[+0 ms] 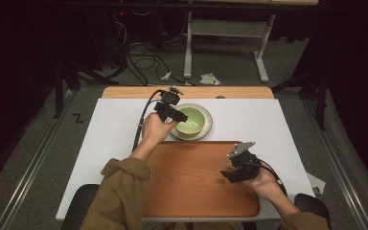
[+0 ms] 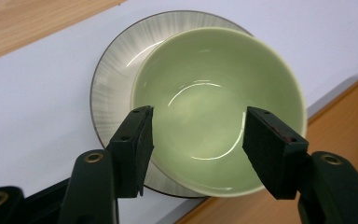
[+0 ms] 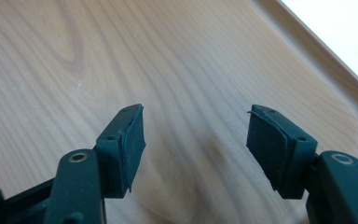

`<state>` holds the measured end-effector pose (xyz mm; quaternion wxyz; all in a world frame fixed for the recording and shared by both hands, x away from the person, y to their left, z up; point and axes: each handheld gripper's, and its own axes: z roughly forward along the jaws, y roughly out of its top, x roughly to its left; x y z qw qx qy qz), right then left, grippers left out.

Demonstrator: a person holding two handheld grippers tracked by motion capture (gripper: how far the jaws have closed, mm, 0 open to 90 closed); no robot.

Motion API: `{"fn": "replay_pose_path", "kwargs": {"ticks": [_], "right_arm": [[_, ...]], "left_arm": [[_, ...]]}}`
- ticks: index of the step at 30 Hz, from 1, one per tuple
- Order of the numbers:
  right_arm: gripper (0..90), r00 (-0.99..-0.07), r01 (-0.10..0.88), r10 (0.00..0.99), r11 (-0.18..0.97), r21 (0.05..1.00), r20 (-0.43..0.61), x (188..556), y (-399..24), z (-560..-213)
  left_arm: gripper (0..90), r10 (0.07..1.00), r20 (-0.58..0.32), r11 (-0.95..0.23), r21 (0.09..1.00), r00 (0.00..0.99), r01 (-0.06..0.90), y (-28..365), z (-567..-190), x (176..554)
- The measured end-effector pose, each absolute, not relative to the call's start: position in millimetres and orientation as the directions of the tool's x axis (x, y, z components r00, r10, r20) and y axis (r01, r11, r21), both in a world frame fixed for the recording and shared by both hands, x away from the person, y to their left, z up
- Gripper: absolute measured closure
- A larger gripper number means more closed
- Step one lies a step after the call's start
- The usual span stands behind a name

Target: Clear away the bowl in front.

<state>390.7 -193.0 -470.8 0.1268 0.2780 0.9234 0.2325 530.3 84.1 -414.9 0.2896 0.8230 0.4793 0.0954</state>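
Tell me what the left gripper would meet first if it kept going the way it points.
Probably the green bowl: the open left gripper points into it, jaws either side of its near rim. The bowl sits on a plate. How high the jaws are above the rim is unclear.

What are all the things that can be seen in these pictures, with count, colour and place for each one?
Glossy pale green ceramic bowl: one, empty, standing on the plate, off centre toward the tray.
Round grey-white streaked plate with dark rim: one, on the white sheet, just beyond the tray's far edge.
Rounded brown wooden tray: one, nothing on it, at the near middle of the table.
White sheet covering the table: one, under plate and tray.
Light wooden table top: one, showing as a strip at the far edge.
Left gripper: one, black, jaws open above the bowl's near rim.
Right gripper: one, black, jaws open over the tray's right part.
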Motion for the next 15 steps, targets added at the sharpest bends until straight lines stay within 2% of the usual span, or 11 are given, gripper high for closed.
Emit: {"fn": "replay_pose_path", "kwargs": {"ticks": [3, 15], "right_arm": [[37.0, -0.812, 0.453, 0.573, 0.736, 0.503, -0.106, 390.3, -193.3, -470.1], [37.0, -0.813, 0.452, 0.573, 0.732, 0.510, -0.102, 390.5, -193.9, -469.4]], "left_arm": [[43.6, 0.859, -0.084, -0.378, 0.561, 0.504, 0.737, 84.5, -420.6, 533.7], [45.3, 0.888, -0.118, -0.323, 0.527, 0.444, 0.786, 88.0, -440.4, 549.0]]}}
